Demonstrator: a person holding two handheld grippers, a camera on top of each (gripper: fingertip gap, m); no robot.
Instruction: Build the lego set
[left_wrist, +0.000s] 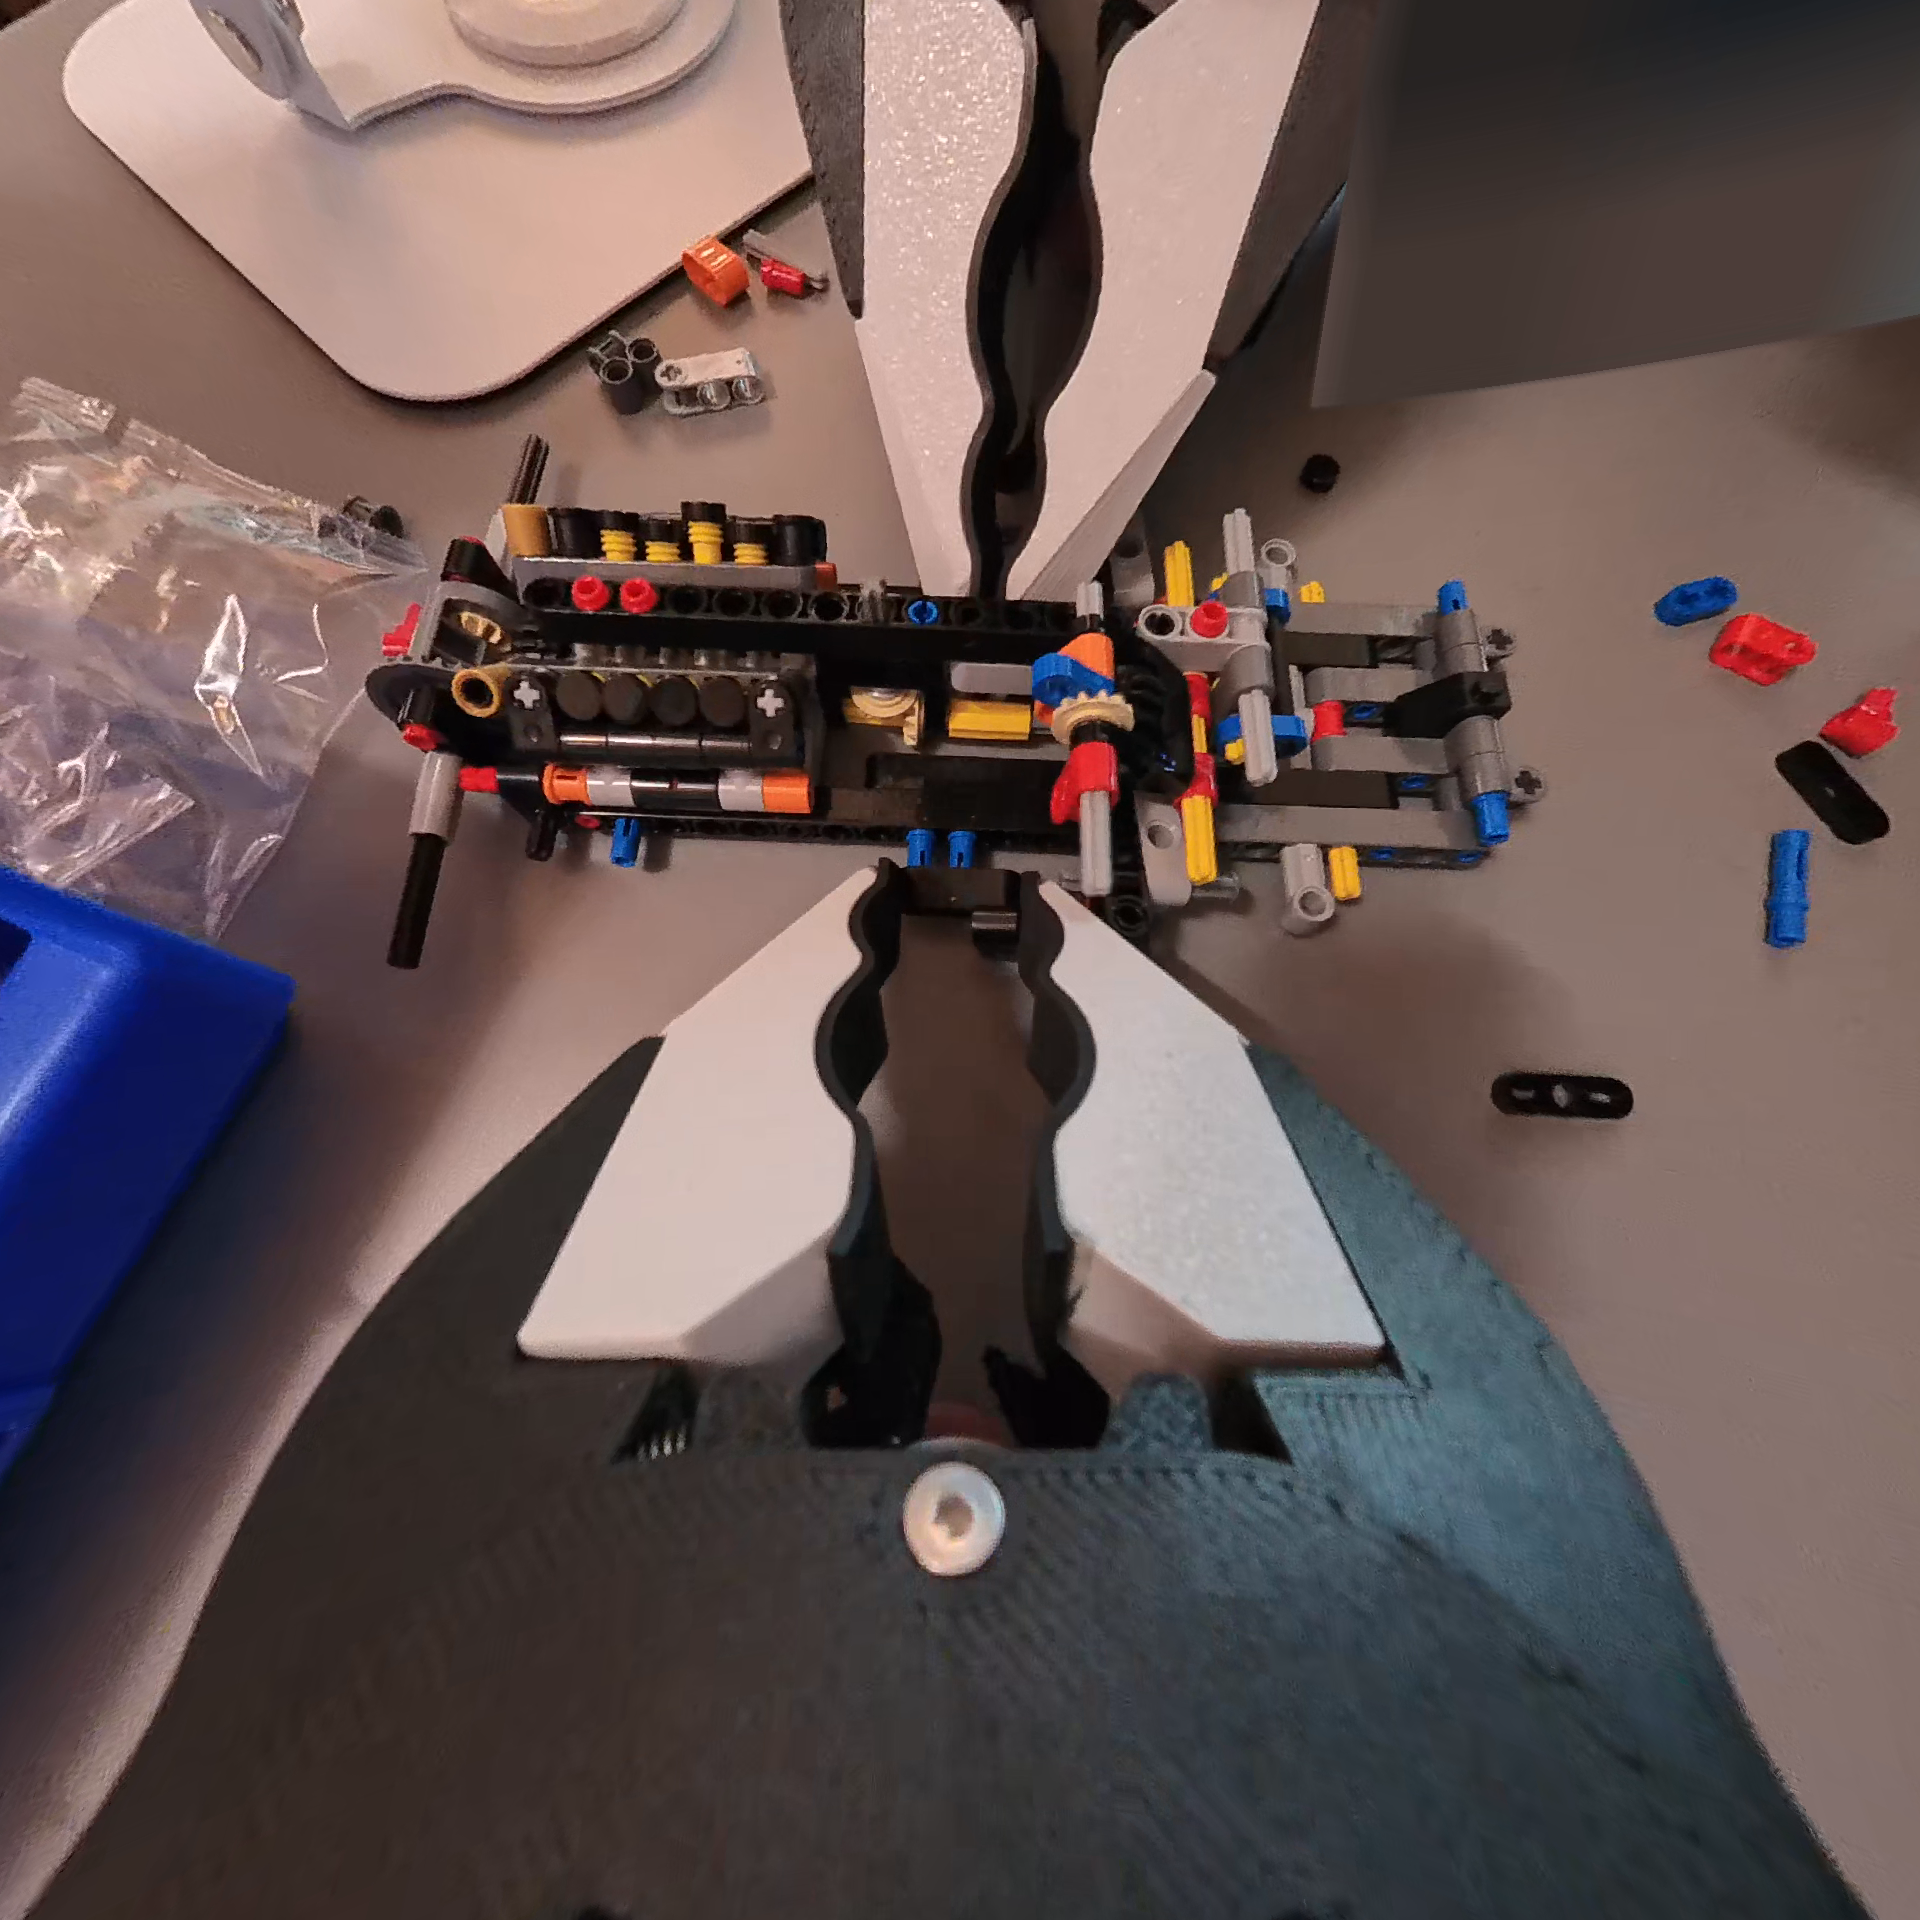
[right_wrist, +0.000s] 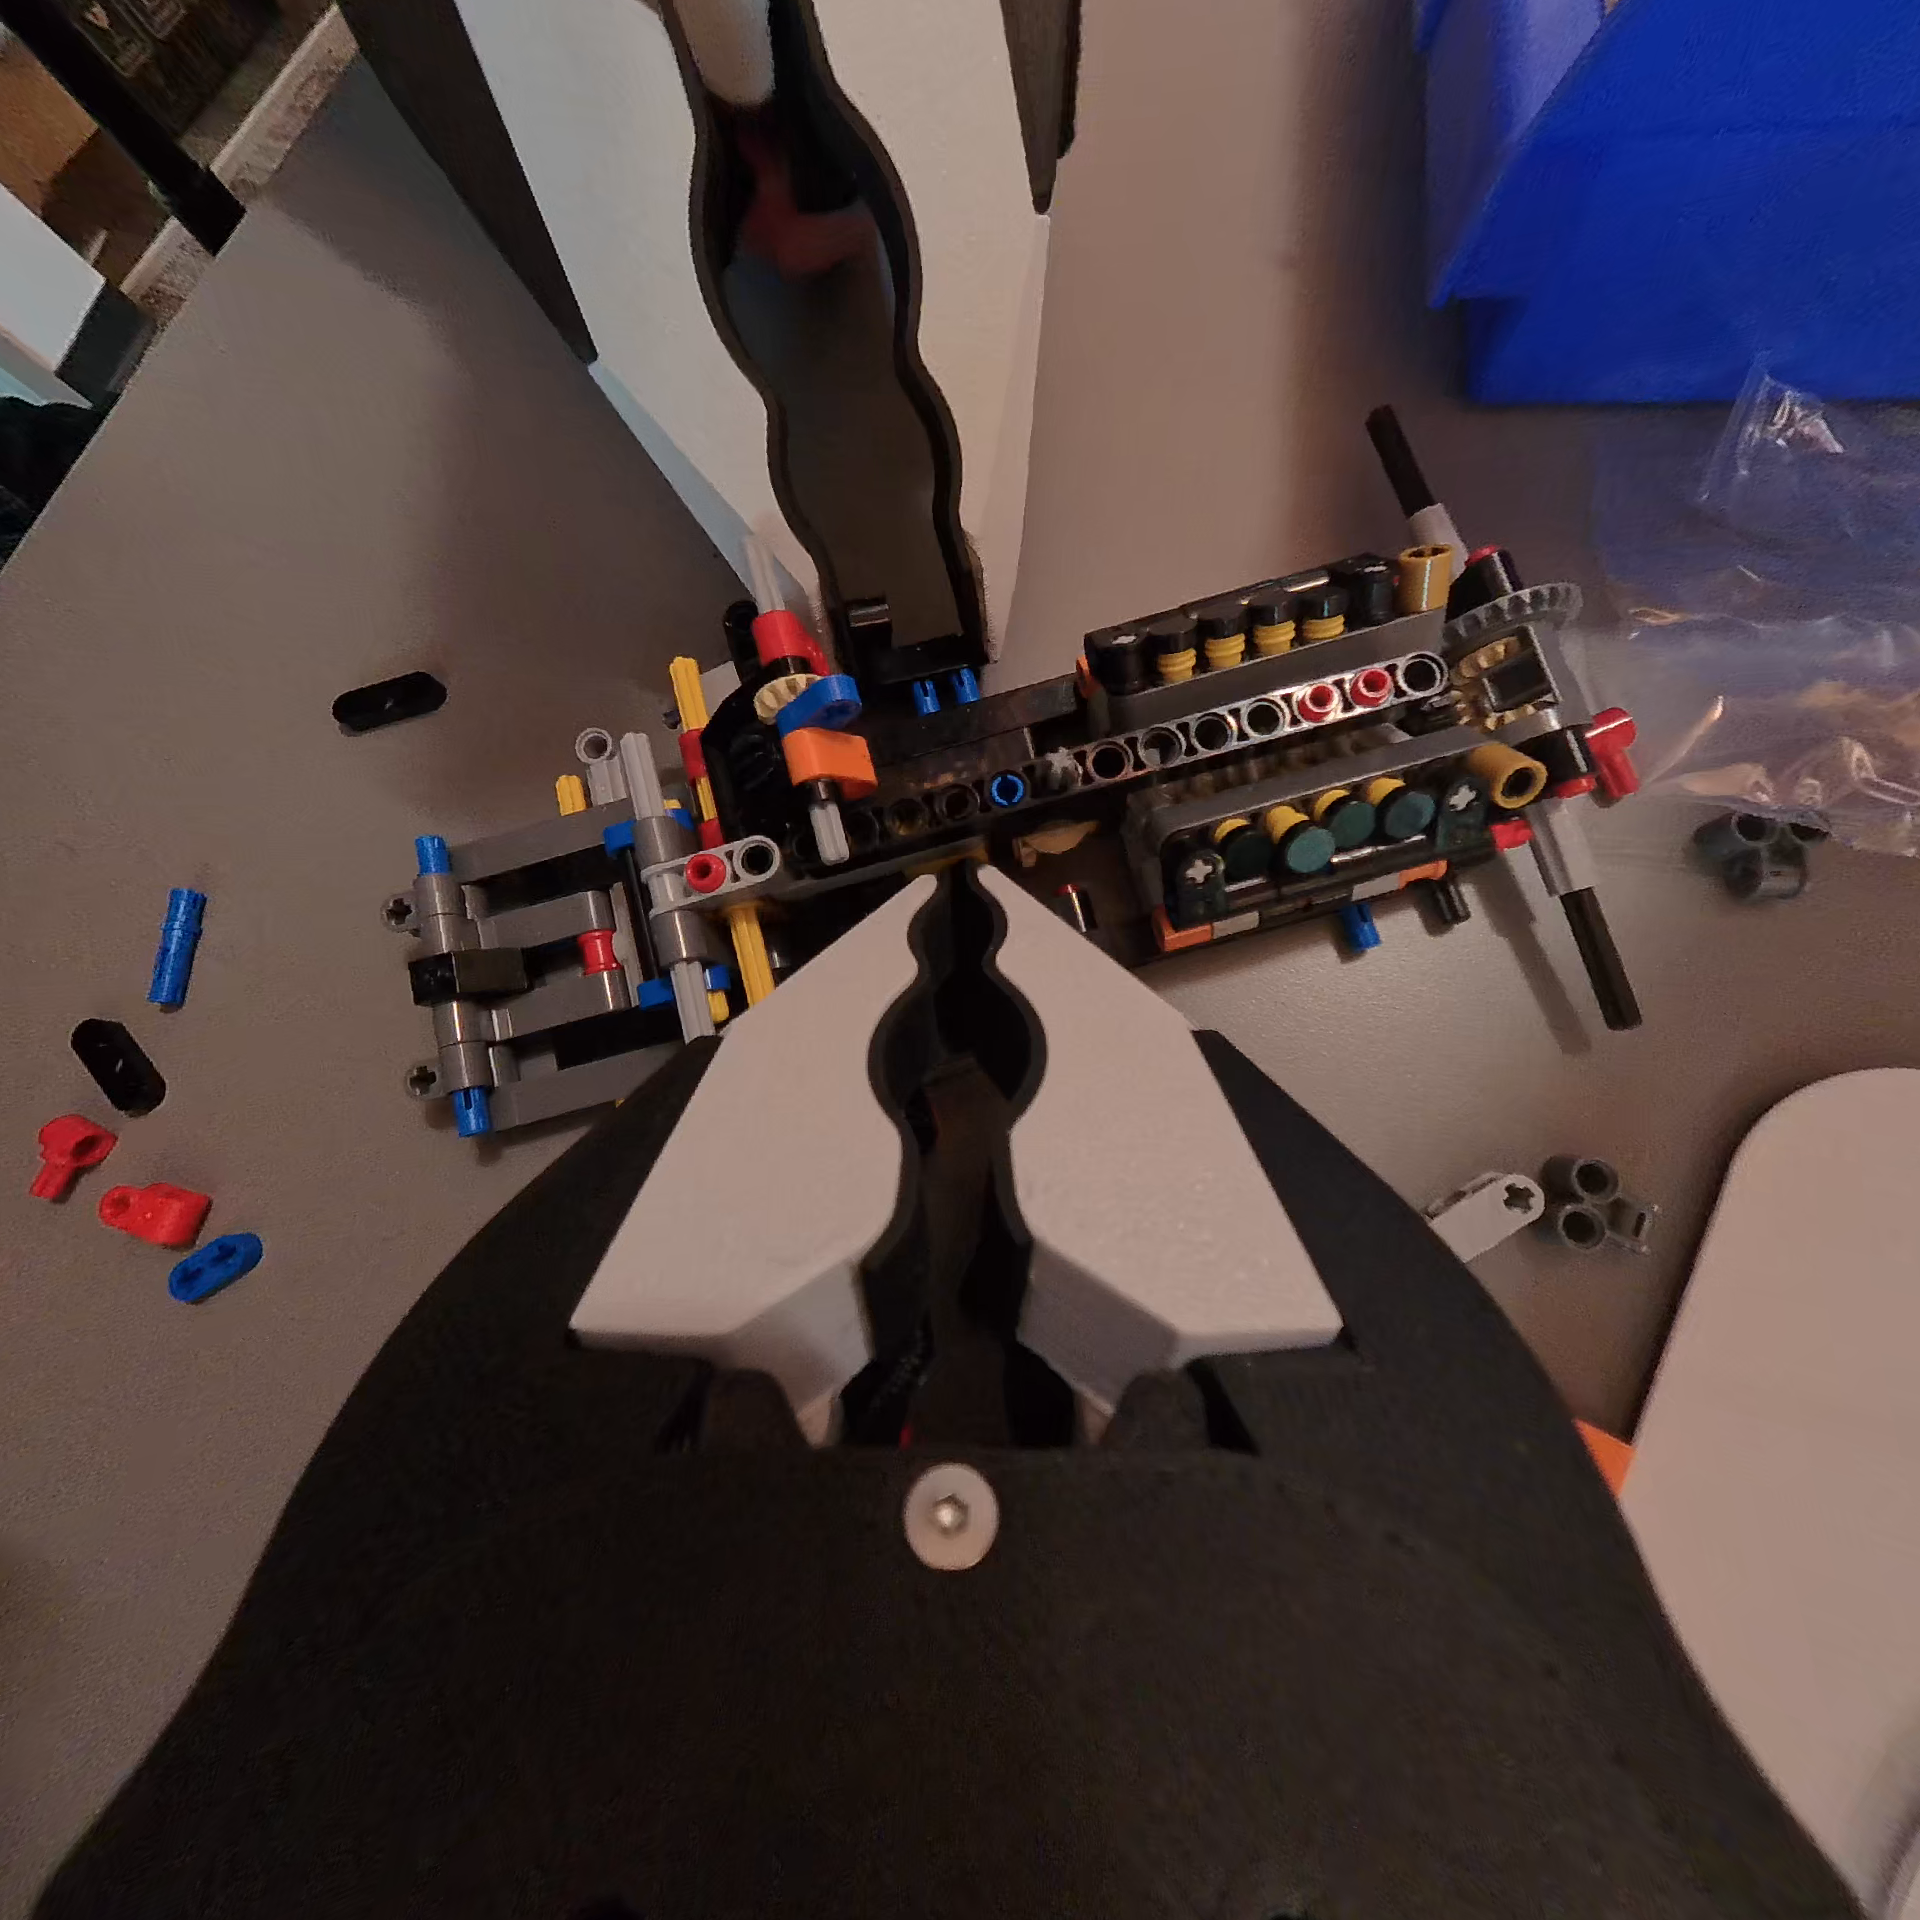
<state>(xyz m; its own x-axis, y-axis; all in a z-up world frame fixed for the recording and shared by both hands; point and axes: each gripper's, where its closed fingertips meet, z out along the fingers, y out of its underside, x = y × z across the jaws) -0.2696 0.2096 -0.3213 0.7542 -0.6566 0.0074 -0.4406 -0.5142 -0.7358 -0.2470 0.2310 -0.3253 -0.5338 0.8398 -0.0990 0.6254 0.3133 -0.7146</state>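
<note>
A long, part-built lego model lies on the grey table; it also shows in the right wrist view. My left gripper is shut on a small black piece and holds it against two blue pins on the model's near side. It shows from the other side in the right wrist view. My right gripper is shut, with its tips against the model's opposite long side. It enters the left wrist view from the top.
Loose blue, red and black pieces lie right of the model, with a black beam nearer me. Grey connectors and an orange piece lie behind it. A plastic bag, a blue bin and a white base plate stand left. The grippers' ends are close to 4 cm from one another.
</note>
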